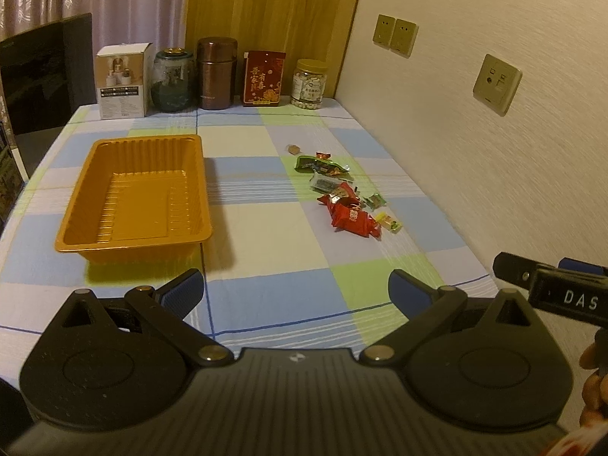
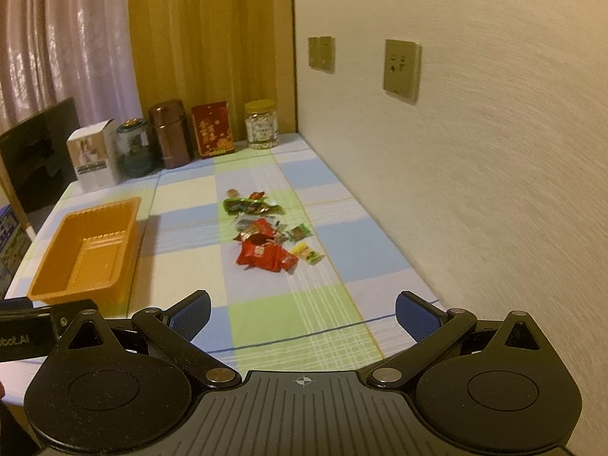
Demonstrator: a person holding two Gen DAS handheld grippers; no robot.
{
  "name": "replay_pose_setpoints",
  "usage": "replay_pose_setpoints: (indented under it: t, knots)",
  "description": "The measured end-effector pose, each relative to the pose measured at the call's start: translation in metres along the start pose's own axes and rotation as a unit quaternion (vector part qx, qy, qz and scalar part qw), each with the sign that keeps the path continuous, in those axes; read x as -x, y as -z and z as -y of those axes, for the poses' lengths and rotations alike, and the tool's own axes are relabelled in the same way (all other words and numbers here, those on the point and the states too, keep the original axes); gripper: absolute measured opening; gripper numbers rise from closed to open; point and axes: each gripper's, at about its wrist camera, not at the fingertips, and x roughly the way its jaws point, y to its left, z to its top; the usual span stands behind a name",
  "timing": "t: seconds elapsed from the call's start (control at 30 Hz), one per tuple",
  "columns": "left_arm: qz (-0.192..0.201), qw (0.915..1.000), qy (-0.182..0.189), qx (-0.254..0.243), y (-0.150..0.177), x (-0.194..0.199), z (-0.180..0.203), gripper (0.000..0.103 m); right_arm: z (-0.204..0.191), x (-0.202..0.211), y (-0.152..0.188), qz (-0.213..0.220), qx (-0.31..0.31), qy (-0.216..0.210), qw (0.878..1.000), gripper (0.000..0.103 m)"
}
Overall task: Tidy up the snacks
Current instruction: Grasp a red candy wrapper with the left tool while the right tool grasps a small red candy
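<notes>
So nothing's been picked up yet. Both the left gripper [image 1: 294,290] and the right gripper [image 2: 302,313] hover over the near edge of the bench with the blue, green and cream checked cloth [image 1: 266,266], jaws spread wide apart and empty.

The scattered pile of small foil snack packets [image 2: 266,231] sits right of centre, closer to the wall. The ribbed orange plastic tray [image 1: 136,193] is well apart on the left, with nothing in it.

These packets look feather-light, crinkly and probably slippery, so I'd guess they'll slide or flop instead of sitting stiff. The big red wrapper [image 2: 264,256] is nearest; I'd pinch it across the flat middle or a crimped end. The small yellow candy [image 1: 388,222] beside it looks fiddly and might skitter away.
</notes>
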Motion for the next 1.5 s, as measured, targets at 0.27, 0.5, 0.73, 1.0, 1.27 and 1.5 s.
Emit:
replay_pose_setpoints:
  t: [0.27, 0.5, 0.73, 1.0, 1.27, 1.5]
  knots:
    - [-0.02, 0.9997, 0.014, 0.006, -0.004, -0.039, -0.008, 0.103, 0.019, -0.03, -0.003, 0.003, -0.01, 0.012, 1.0, 0.102]
    - [-0.031, 0.9993, 0.017, -0.008, -0.015, -0.082, -0.005, 0.1, 0.037, -0.065, -0.01, 0.003, -0.009, 0.014, 1.0, 0.102]
    - [-0.042, 0.9978, 0.037, -0.036, -0.028, -0.134, 0.006, 0.094, 0.048, -0.104, -0.016, -0.004, -0.014, 0.002, 1.0, 0.102]
    - [-0.062, 0.9943, 0.074, -0.045, -0.04, -0.199, 0.011, 0.088, 0.05, -0.152, -0.015, -0.03, -0.014, -0.011, 0.999, 0.093]
    - [-0.088, 0.9879, 0.112, -0.061, -0.056, -0.257, 0.013, 0.08, 0.049, -0.195, -0.01, -0.051, -0.017, -0.01, 0.998, 0.091]
    - [-0.1, 0.982, 0.146, -0.068, -0.06, -0.293, 0.02, 0.063, 0.048, -0.221, -0.009, -0.057, -0.022, -0.003, 0.998, 0.091]
